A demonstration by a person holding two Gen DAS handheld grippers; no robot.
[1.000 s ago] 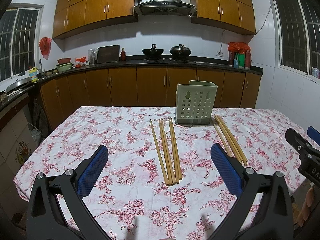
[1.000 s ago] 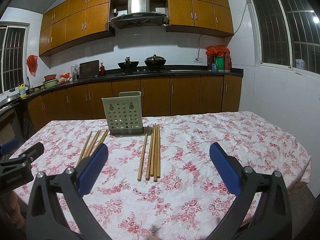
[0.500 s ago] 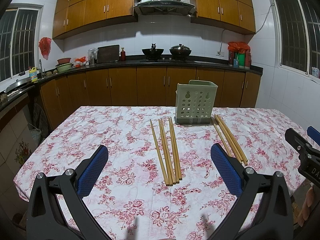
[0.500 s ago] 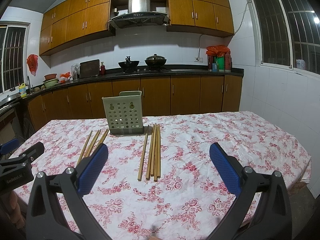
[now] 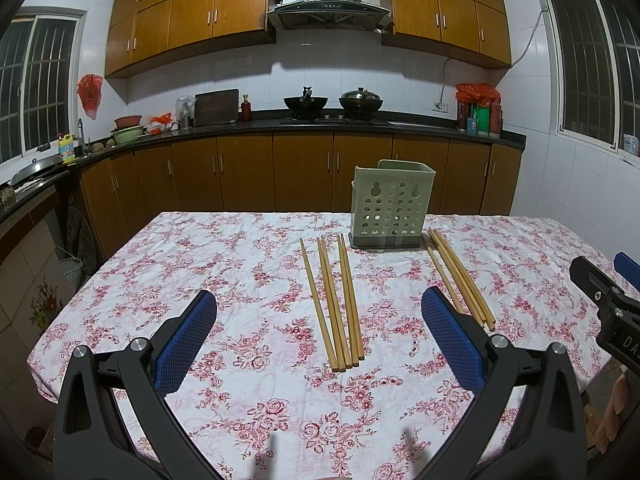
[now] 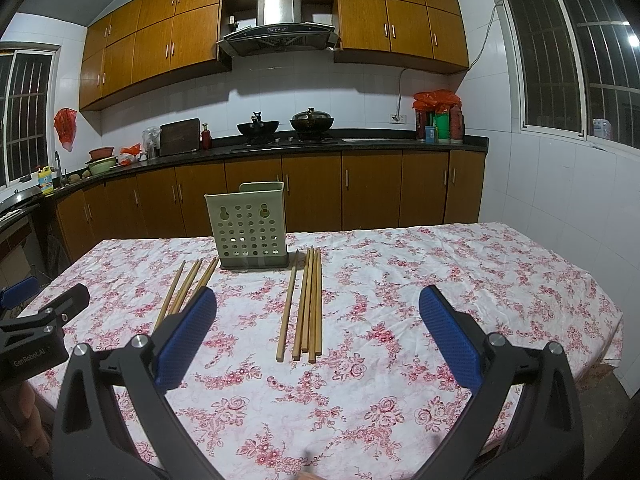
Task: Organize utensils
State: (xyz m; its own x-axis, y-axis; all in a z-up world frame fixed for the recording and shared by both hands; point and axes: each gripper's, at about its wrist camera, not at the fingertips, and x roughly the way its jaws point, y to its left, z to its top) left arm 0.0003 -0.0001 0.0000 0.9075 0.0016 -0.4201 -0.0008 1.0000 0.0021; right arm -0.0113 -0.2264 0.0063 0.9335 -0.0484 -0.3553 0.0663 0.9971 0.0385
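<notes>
A pale green perforated utensil holder (image 5: 390,205) stands upright on the floral tablecloth (image 5: 240,264); it also shows in the right wrist view (image 6: 251,225). Several wooden chopsticks (image 5: 334,300) lie in a bundle left of the holder, and another bundle (image 5: 460,278) lies right of it. In the right wrist view the same bundles are the right bundle (image 6: 306,304) and the left bundle (image 6: 188,284). My left gripper (image 5: 319,338) is open and empty, above the near ends of the left bundle. My right gripper (image 6: 318,338) is open and empty, above the near ends of the right bundle.
The table's right edge (image 6: 608,320) drops off beside the white tiled wall. Brown kitchen cabinets and a dark counter with pots (image 5: 332,102) run behind the table. The other gripper shows at the frame edge in each view: the right one (image 5: 608,300), the left one (image 6: 36,332).
</notes>
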